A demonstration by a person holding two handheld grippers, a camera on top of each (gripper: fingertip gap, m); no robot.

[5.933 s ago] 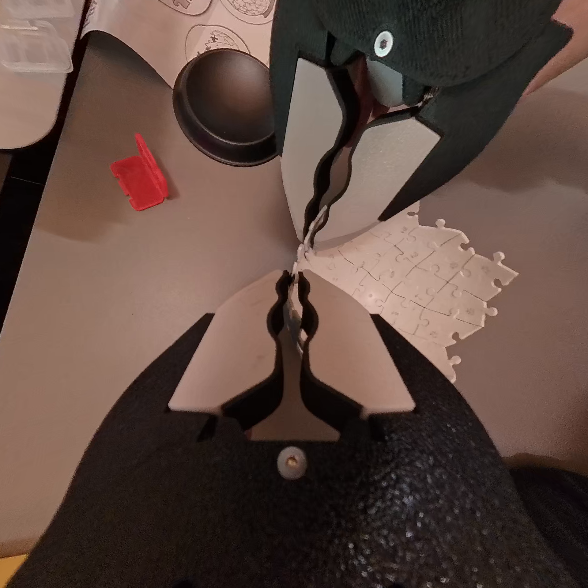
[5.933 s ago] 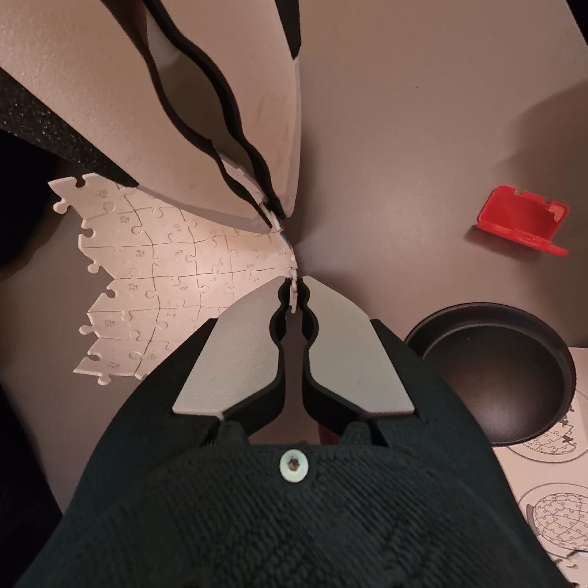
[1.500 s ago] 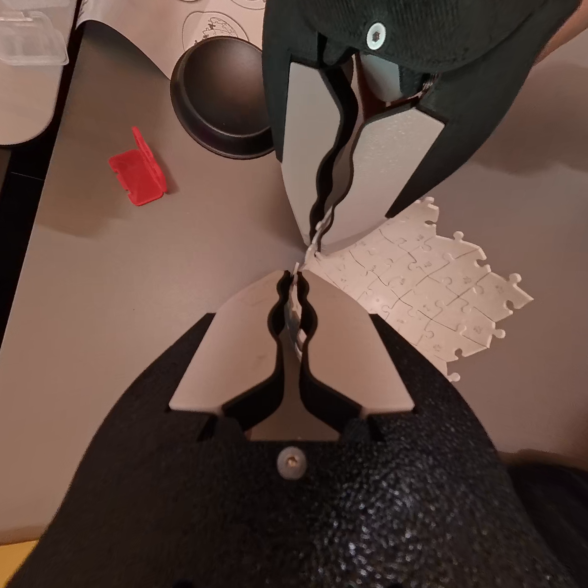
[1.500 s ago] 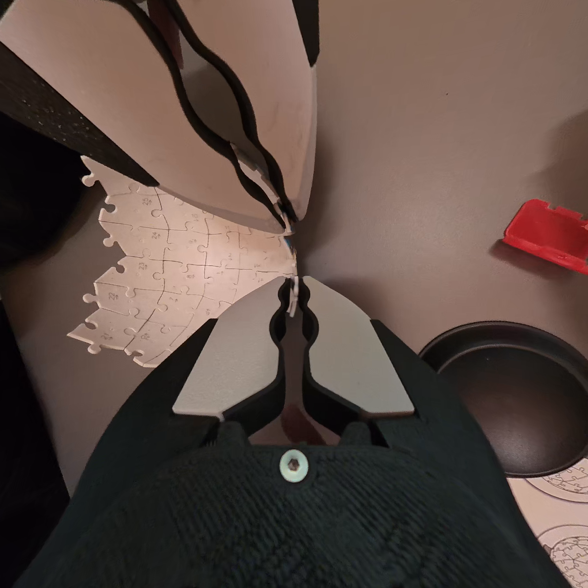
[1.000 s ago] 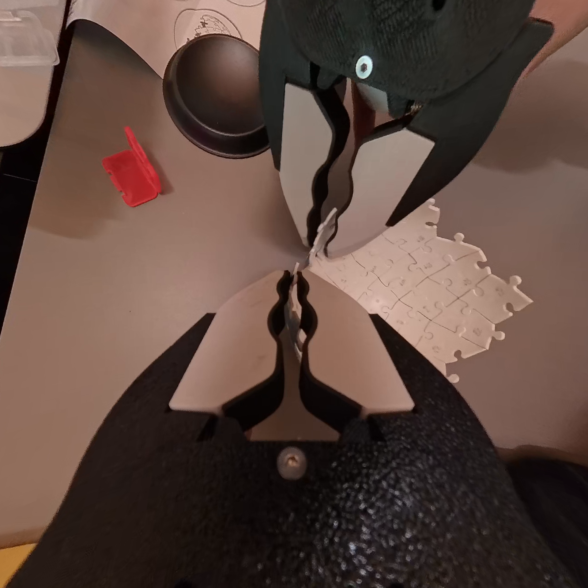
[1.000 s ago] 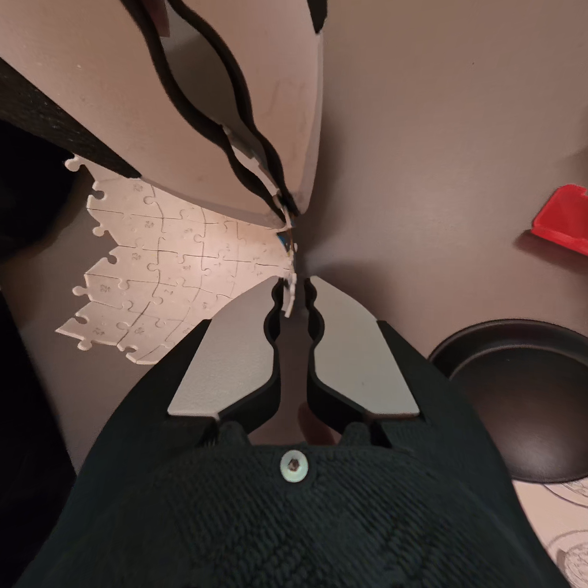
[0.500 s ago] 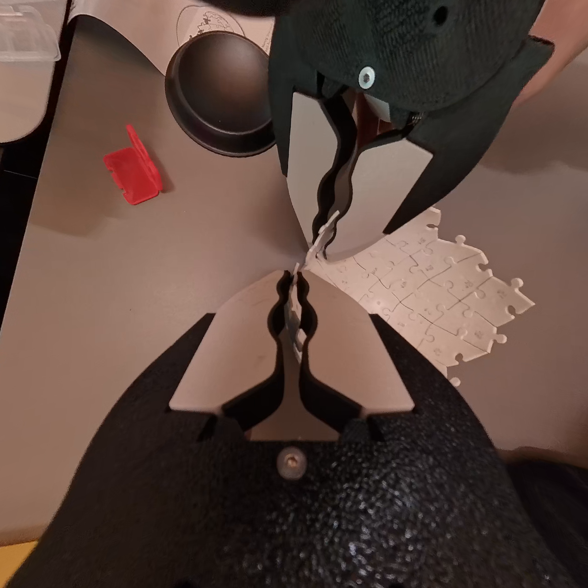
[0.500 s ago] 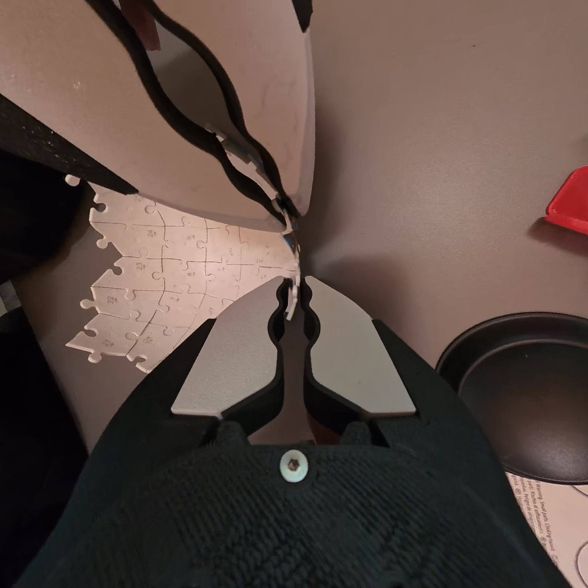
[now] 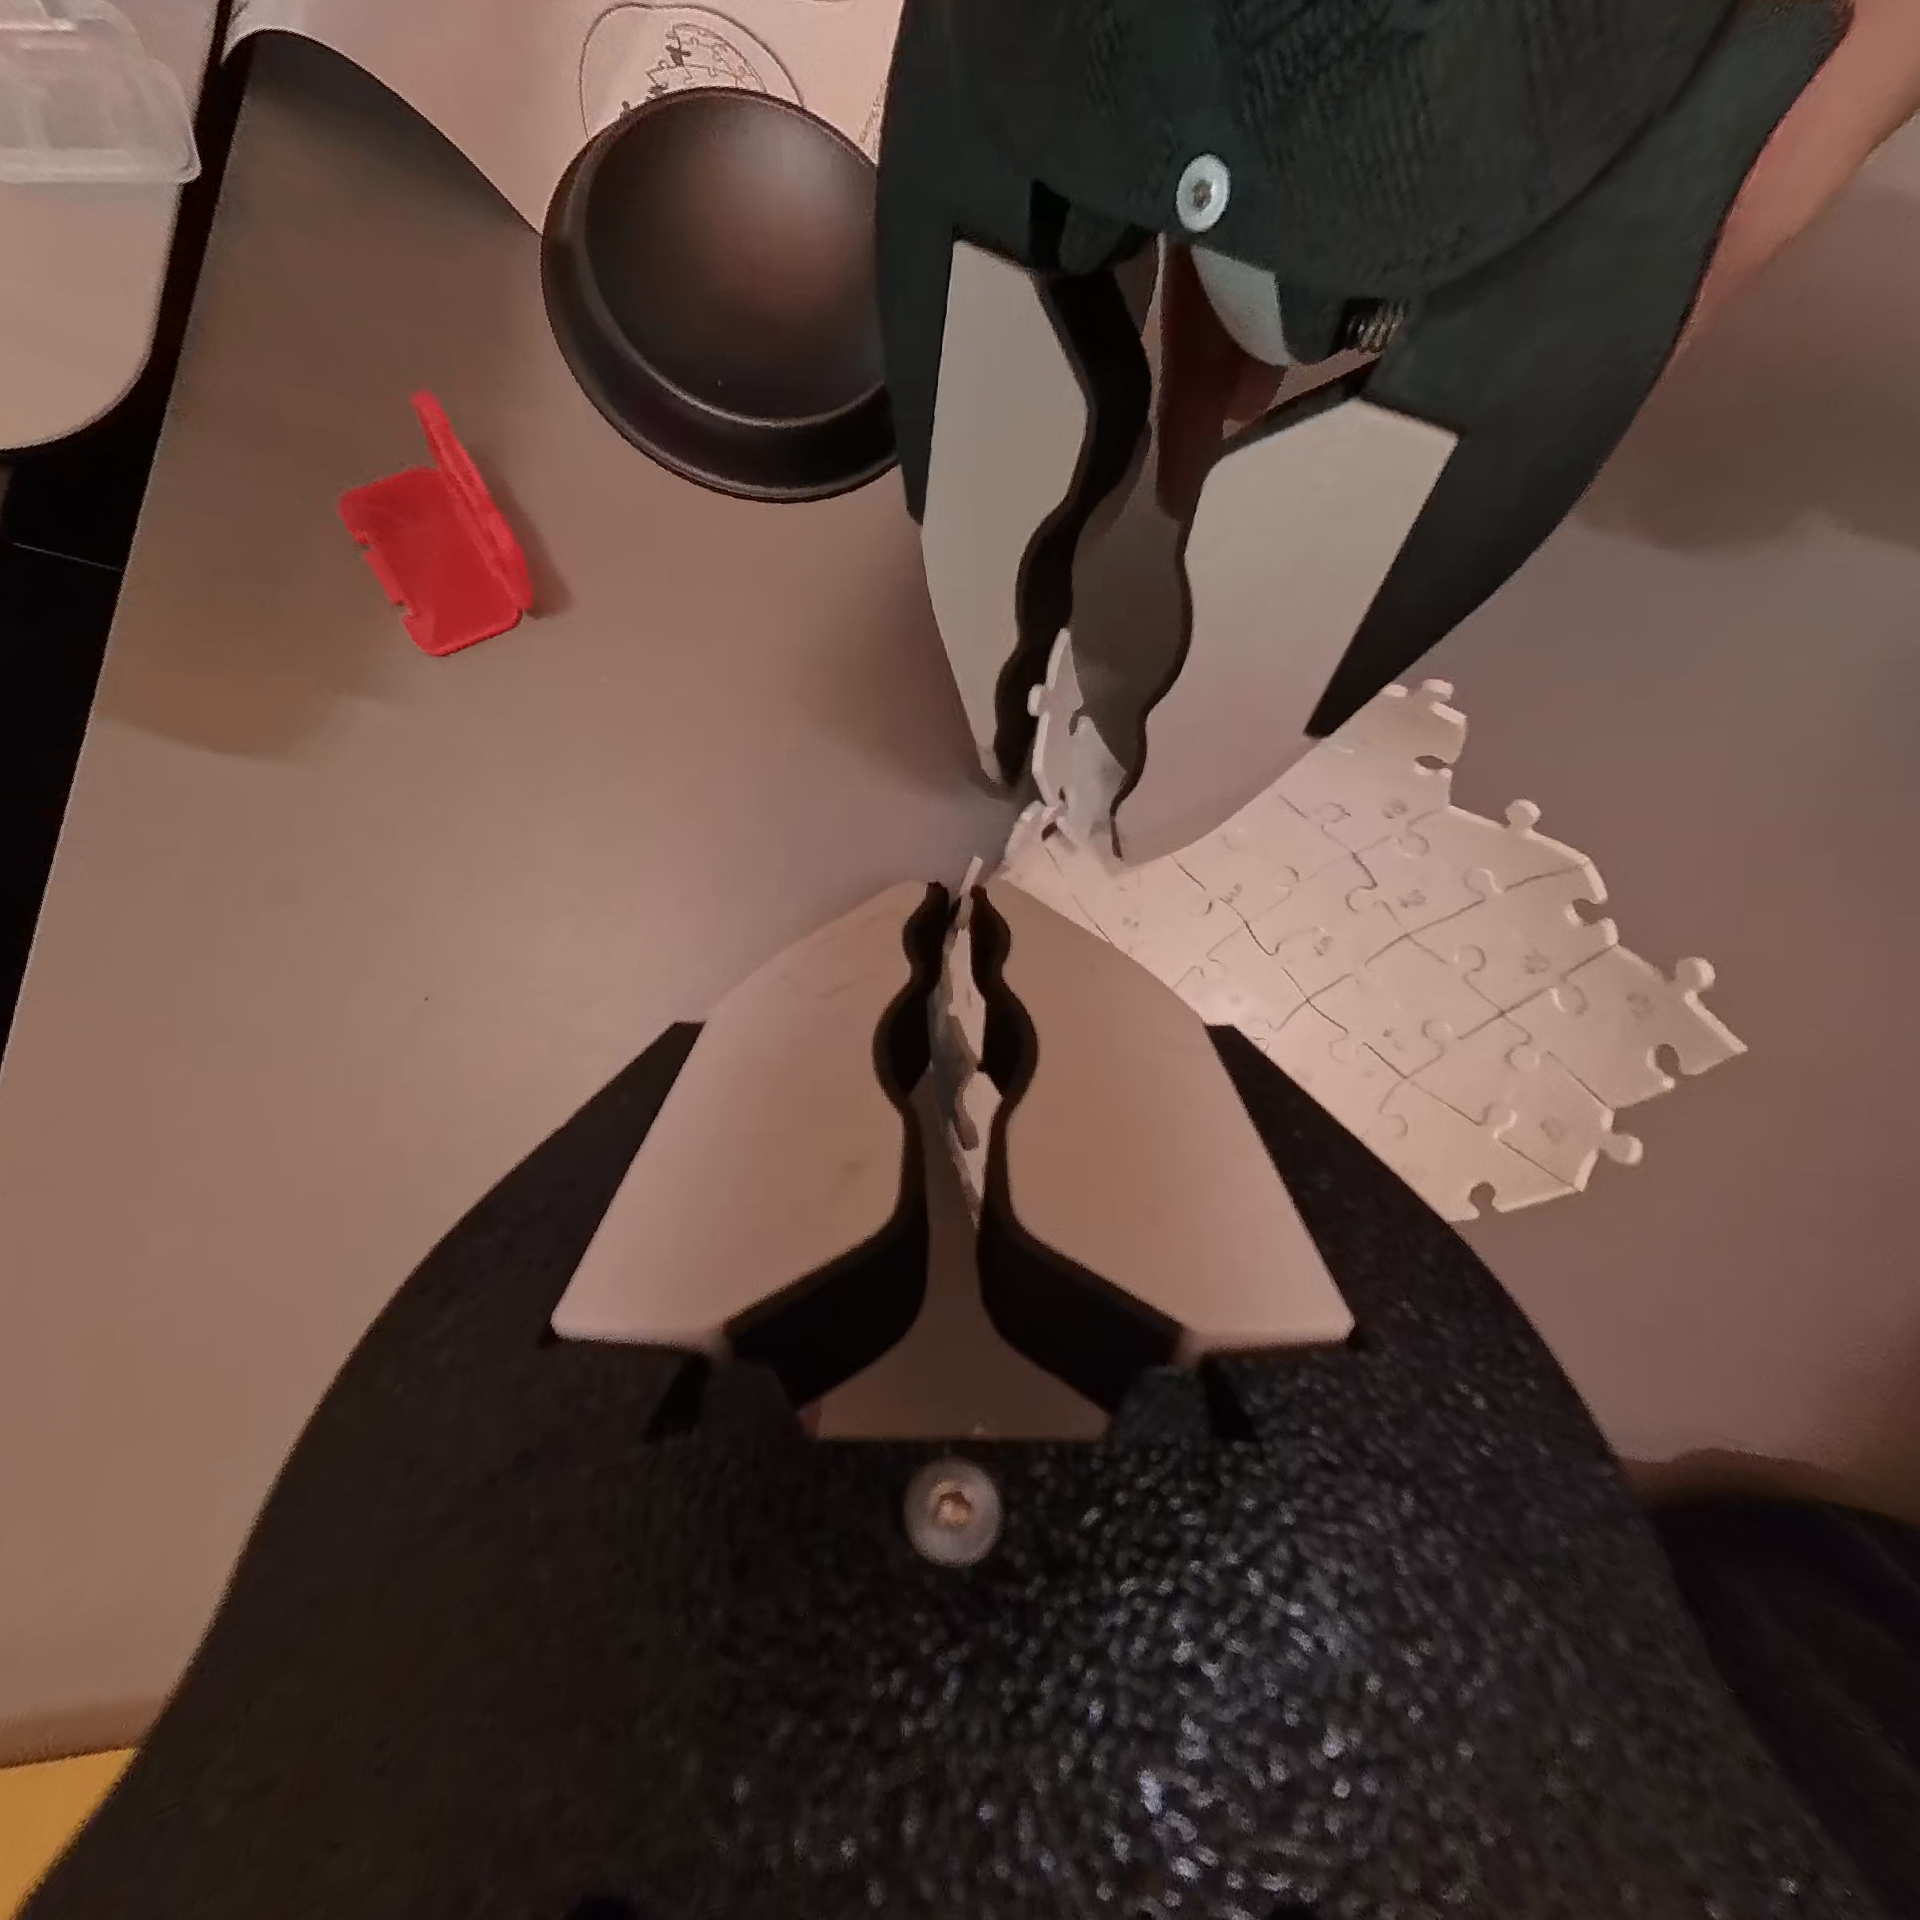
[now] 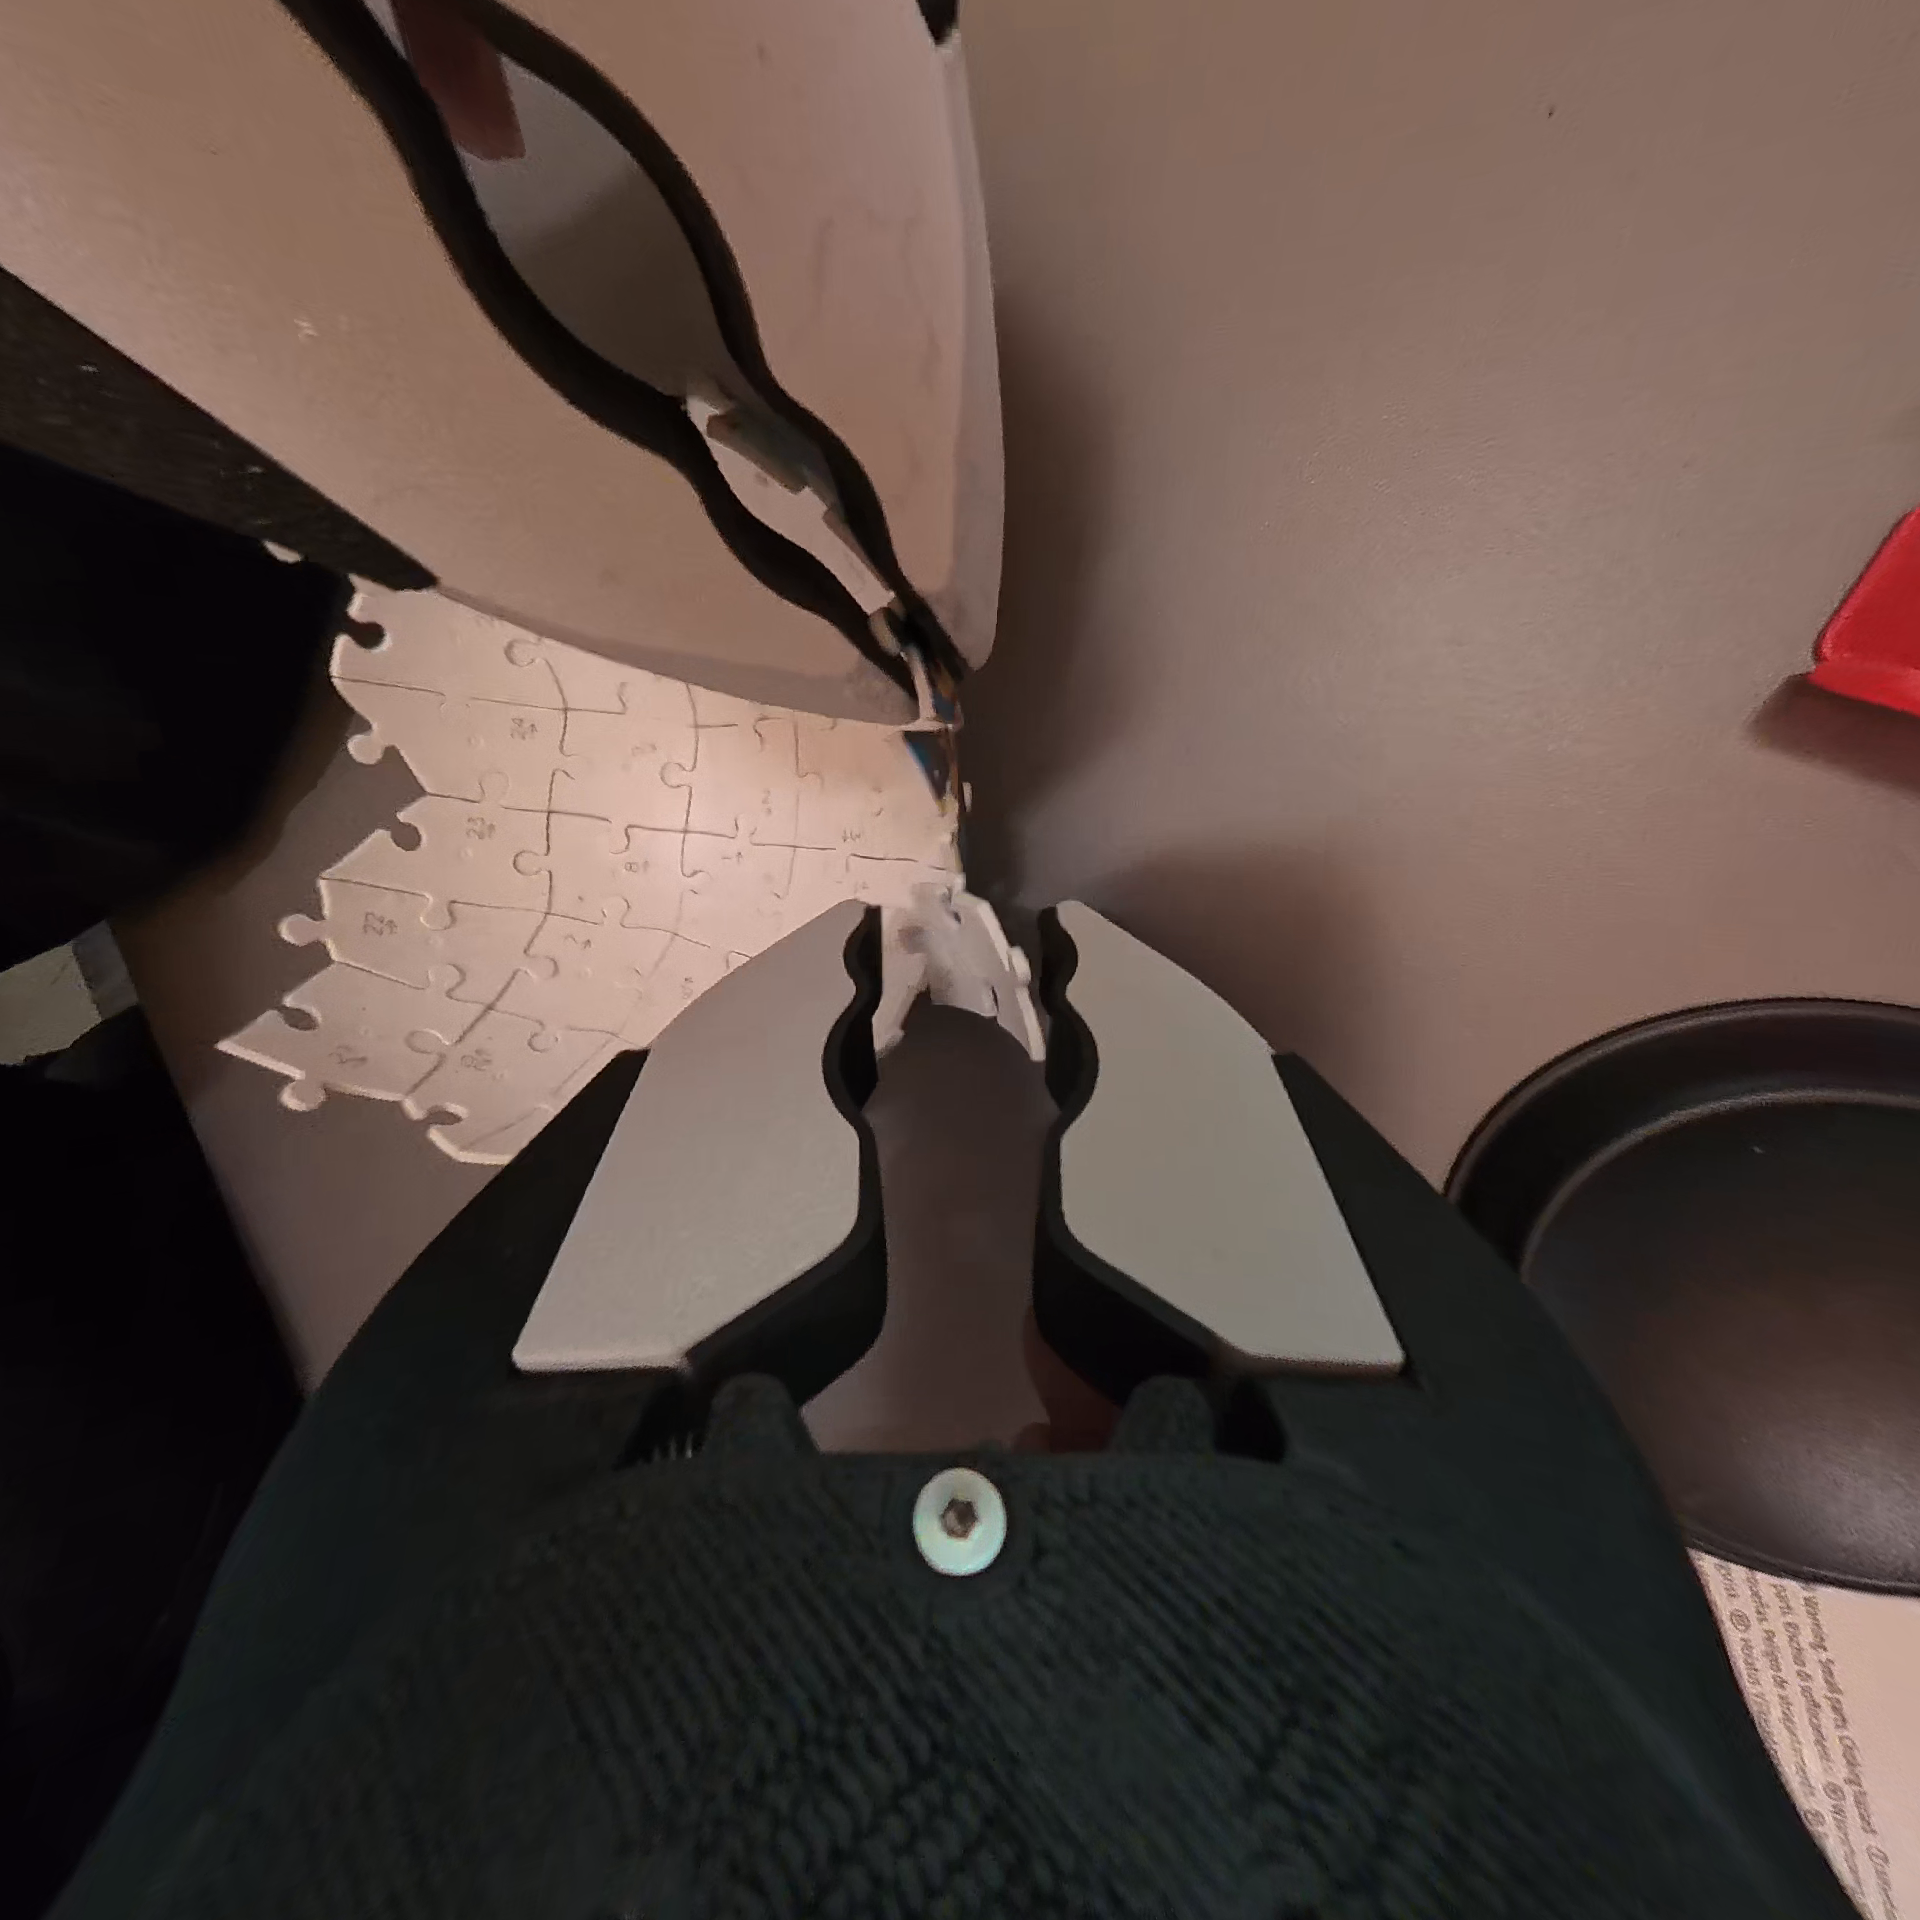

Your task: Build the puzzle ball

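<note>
The left gripper (image 9: 961, 899) is clamped on the near edge of the curved white assembled puzzle sheet (image 9: 1455, 997), held above the grey tabletop (image 9: 312, 935). The right gripper (image 10: 956, 920) faces it tip to tip with jaws parted around a loose-looking white puzzle piece (image 10: 977, 956). Only the left wrist view shows the whole black round bowl (image 9: 727, 312), the red plastic hinged clip (image 9: 436, 530) and a clear plastic tray (image 9: 83, 94).

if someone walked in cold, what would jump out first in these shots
First, the curved white sheet of joined puzzle pieces, lit warm, held up over the grey table between two black grippers meeting tip to tip. The left gripper is clamped on its edge; the right gripper stands open around a loose-looking piece. Further off lie a small red plastic clip and a round black bowl-shaped stand.
</note>
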